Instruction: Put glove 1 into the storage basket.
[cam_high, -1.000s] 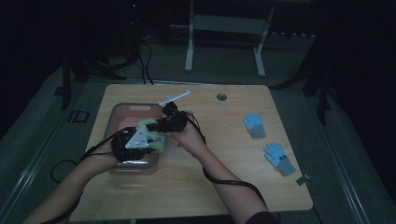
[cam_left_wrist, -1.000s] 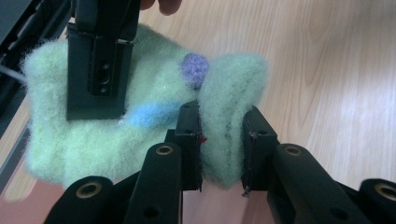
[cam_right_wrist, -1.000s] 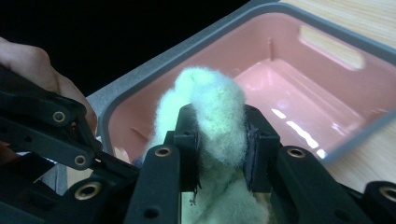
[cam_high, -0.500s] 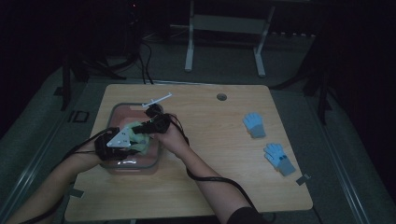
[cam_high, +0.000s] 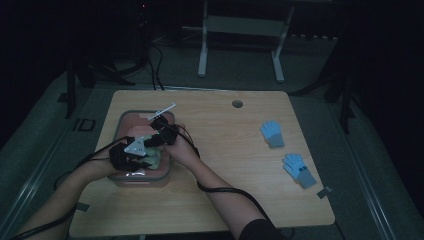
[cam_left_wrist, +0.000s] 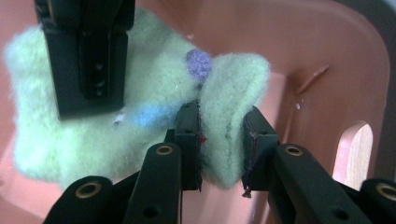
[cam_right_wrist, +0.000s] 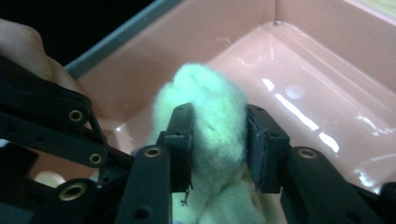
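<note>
A fluffy pale green glove with small blue and purple patches hangs over the pink bin at the table's left. My left gripper is shut on a fold of the green glove. From the other side my right gripper is shut on another bunched part of the green glove, above the pink bin. In the high view both grippers, left and right, meet over the bin. The right gripper's jaws show at the upper left of the left gripper view.
Two blue gloves lie on the wooden table at the right. A round hole sits near the table's far edge. Black cables trail from both grippers toward the front edge. A white table frame stands beyond.
Both grippers have shifted left and toward the person with the green glove, staying over the pink bin.
</note>
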